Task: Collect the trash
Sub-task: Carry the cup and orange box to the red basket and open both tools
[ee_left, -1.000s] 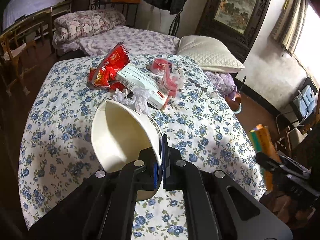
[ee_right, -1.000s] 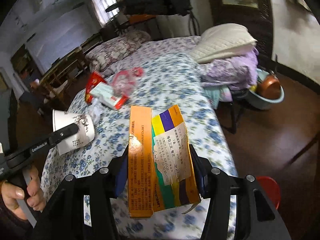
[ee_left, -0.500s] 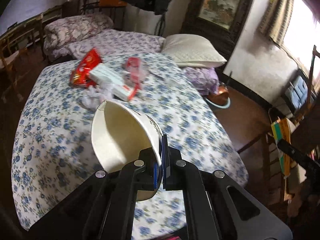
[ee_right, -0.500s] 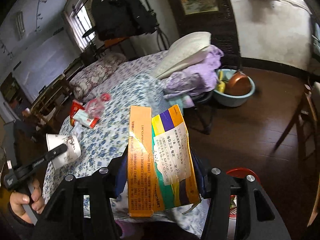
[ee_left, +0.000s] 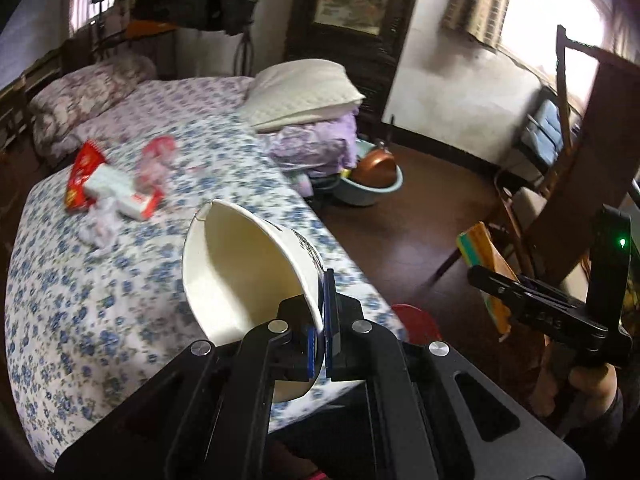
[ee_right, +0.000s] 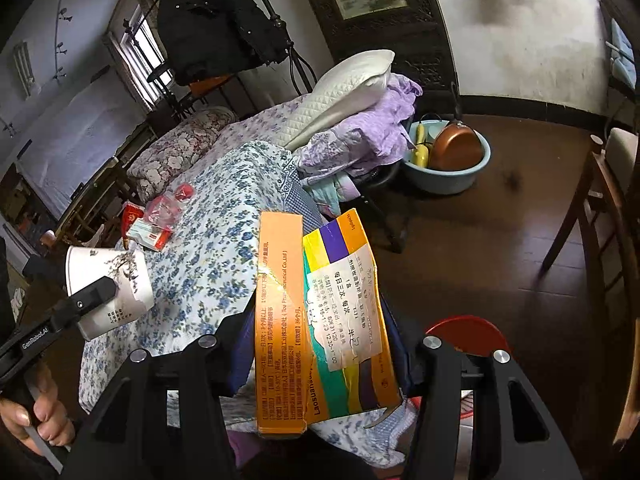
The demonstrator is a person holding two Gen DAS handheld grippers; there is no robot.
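- The left tongs (ee_left: 318,336) stay clenched on the paper cup's (ee_left: 248,268) rim; the right tongs (ee_right: 320,344) grasp the orange medicine box (ee_right: 316,320).
- Both have swung right, away from the bed (ee_left: 120,280), toward the red bin (ee_right: 468,334) on the floor, probably for dropping.

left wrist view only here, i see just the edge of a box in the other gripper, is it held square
Observer: Yes. The right gripper is shut on the box, which stands upright with its white label facing the camera.
Operator: my cup, anything on the outside
Observer: The cup has a dark branch print on its outside, and the left gripper pinches its wall.
Operator: basin, only the pan in it
Observer: No, a yellow item sits beside the pan in the basin.
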